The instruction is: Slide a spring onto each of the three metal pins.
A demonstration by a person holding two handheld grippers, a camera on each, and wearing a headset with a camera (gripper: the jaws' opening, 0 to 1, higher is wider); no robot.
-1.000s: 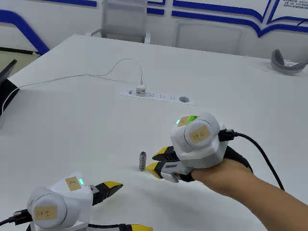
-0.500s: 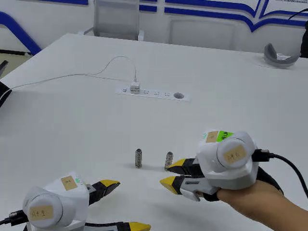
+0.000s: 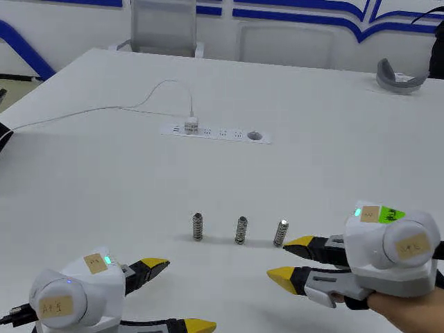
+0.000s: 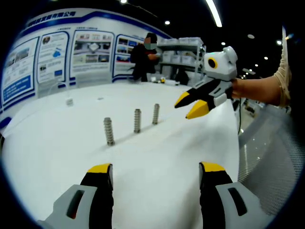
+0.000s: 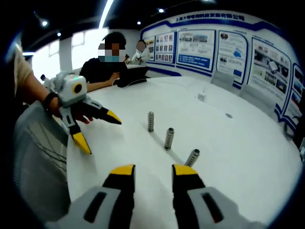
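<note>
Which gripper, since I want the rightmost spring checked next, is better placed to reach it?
Right. The right gripper hangs open just beside the rightmost spring, with the row ahead of its jaws. The left gripper is open too, but sits nearer the leftmost spring, farther off.

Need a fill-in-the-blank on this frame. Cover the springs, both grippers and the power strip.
1. ____ springs stand in a row on the white table.
2. The right gripper is ____, close to the end of that row.
3. The left gripper is open too and holds ____.
4. The power strip has ____ charger plugged in, with a white cable trailing away.

Missing words: three; open; nothing; one
</note>
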